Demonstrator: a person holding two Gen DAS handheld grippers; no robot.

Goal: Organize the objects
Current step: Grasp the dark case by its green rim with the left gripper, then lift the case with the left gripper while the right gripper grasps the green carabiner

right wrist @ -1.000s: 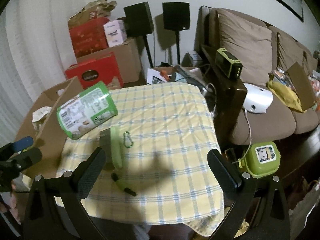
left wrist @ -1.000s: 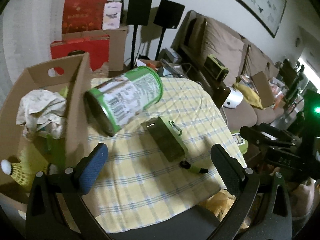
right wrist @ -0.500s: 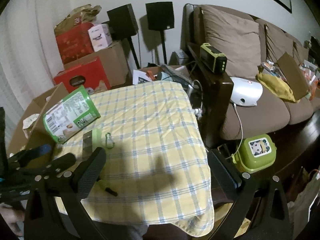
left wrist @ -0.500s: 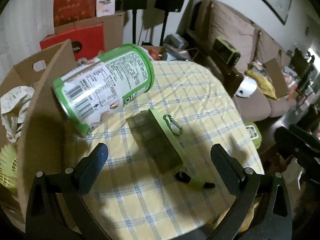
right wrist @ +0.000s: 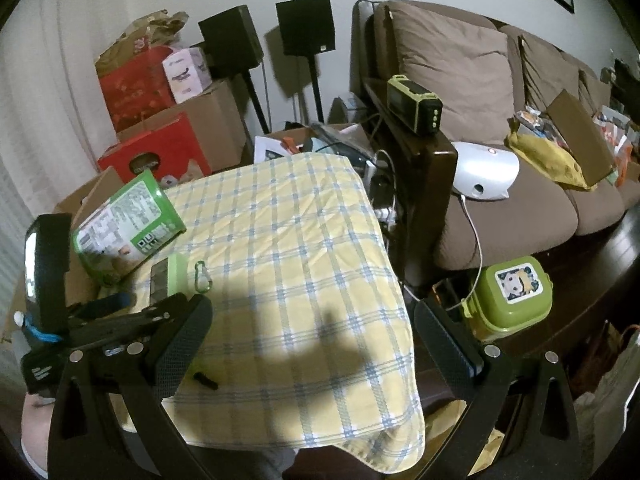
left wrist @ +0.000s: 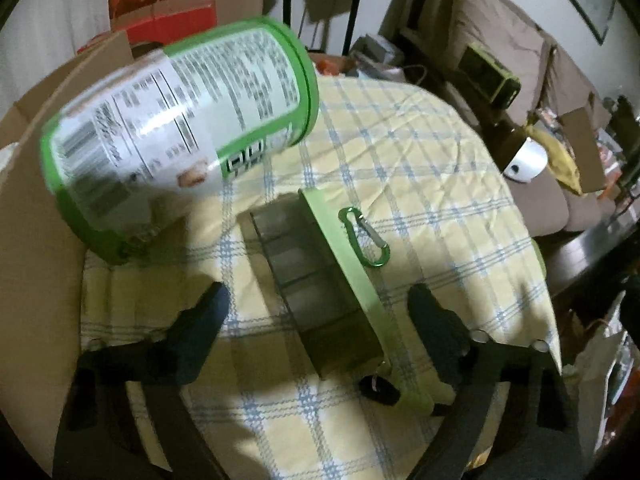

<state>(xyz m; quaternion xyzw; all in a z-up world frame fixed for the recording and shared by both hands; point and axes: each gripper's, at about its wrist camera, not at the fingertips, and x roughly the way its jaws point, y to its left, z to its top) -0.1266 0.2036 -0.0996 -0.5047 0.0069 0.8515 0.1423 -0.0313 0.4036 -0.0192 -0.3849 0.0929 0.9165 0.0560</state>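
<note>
A green pill organiser (left wrist: 320, 276) with a carabiner (left wrist: 365, 237) lies on the yellow checked tablecloth (left wrist: 420, 168). My left gripper (left wrist: 320, 312) is open, low over the table, with its fingers on either side of the organiser's near end. A green-lidded can (left wrist: 180, 136) lies on its side just beyond, against a cardboard box (left wrist: 36, 208). A small dark and green marker (left wrist: 380, 389) lies at the organiser's near end. My right gripper (right wrist: 312, 340) is open and empty, held back over the table's near right part. The organiser (right wrist: 168, 276) and can (right wrist: 128, 224) show at its left.
A brown sofa (right wrist: 500, 184) with clutter stands right of the table. A green lunch box (right wrist: 508, 296) sits on the floor by it. Red and brown boxes (right wrist: 160, 136) and two speakers on stands (right wrist: 272, 40) are behind the table.
My left gripper has moved forward and down, so the organiser now lies between its open fingers. My right gripper has drifted back and to the right.
</note>
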